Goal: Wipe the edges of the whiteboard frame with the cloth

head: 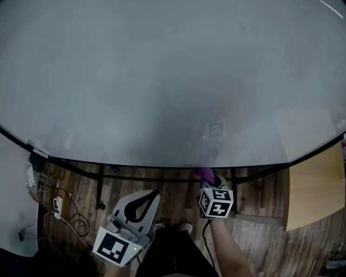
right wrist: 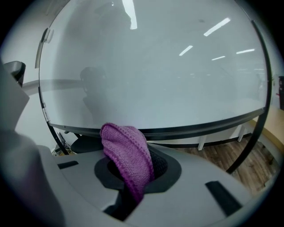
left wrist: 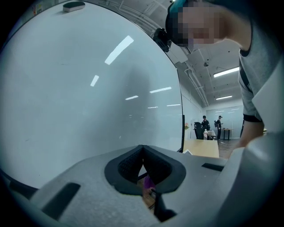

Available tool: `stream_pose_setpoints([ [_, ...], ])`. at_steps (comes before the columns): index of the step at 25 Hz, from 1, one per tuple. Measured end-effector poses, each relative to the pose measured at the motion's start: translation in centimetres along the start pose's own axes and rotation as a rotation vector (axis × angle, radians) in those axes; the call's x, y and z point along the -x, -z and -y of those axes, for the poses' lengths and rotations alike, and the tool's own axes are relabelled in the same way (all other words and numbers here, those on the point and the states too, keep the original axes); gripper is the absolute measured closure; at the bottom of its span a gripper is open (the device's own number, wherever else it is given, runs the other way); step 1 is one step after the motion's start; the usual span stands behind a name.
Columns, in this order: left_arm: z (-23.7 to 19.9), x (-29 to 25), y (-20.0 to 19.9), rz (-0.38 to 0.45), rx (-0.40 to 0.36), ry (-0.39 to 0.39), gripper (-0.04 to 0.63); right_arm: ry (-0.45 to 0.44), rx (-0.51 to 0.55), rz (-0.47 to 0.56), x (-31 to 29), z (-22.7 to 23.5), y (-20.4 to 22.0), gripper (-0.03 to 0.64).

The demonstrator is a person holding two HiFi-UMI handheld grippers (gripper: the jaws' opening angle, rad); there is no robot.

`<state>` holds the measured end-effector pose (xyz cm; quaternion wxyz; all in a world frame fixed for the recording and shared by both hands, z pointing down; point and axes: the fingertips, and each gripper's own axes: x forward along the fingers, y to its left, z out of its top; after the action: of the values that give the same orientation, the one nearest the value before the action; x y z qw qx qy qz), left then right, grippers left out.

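Note:
The whiteboard (head: pixel 162 76) fills most of the head view, and its dark bottom frame edge (head: pixel 135 162) curves across below the middle. My right gripper (head: pixel 208 181) is shut on a purple knitted cloth (head: pixel 204 174), which sits right at that bottom edge. In the right gripper view the cloth (right wrist: pixel 128 153) bulges up out of the jaws, just below the frame edge (right wrist: pixel 199 125). My left gripper (head: pixel 151 196) hangs lower to the left, away from the board, shut with nothing in it. In its own view the left gripper (left wrist: pixel 142 150) has its tips touching, and the cloth (left wrist: pixel 148 181) shows through the gap.
A wooden table (head: pixel 316 189) stands at the right, beside the board. Cables and a power strip (head: pixel 54 204) lie on the wood floor at the left. The stand's legs (head: pixel 100 186) rise under the board. An eraser (left wrist: pixel 73 5) sits high on the board. People (left wrist: pixel 205 126) stand far off.

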<state>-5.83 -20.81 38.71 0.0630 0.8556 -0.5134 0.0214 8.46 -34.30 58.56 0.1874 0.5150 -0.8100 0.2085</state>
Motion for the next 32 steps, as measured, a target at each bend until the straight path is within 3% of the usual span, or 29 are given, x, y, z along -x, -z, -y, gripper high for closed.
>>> stream_pose_setpoints([
  [8,-1.7,-0.1,-1.2,0.020,-0.024,0.082,0.578,0.075,-0.030,0.004,0.0,0.1,-0.1,0.569],
  [14,-2.1,0.3,-1.3,0.012,-0.037,0.081,0.578,0.102,-0.054,0.008,0.2,0.5,0.1,0.571],
  [23,0.9,-1.5,-1.7,0.030,-0.057,0.038,0.578,0.014,-0.031,0.005,-0.2,0.1,0.1,0.570],
  [32,4.0,-3.1,-1.0,-0.009,-0.067,-0.013,0.578,-0.062,0.019,-0.006,-0.2,1.9,0.1,0.569],
])
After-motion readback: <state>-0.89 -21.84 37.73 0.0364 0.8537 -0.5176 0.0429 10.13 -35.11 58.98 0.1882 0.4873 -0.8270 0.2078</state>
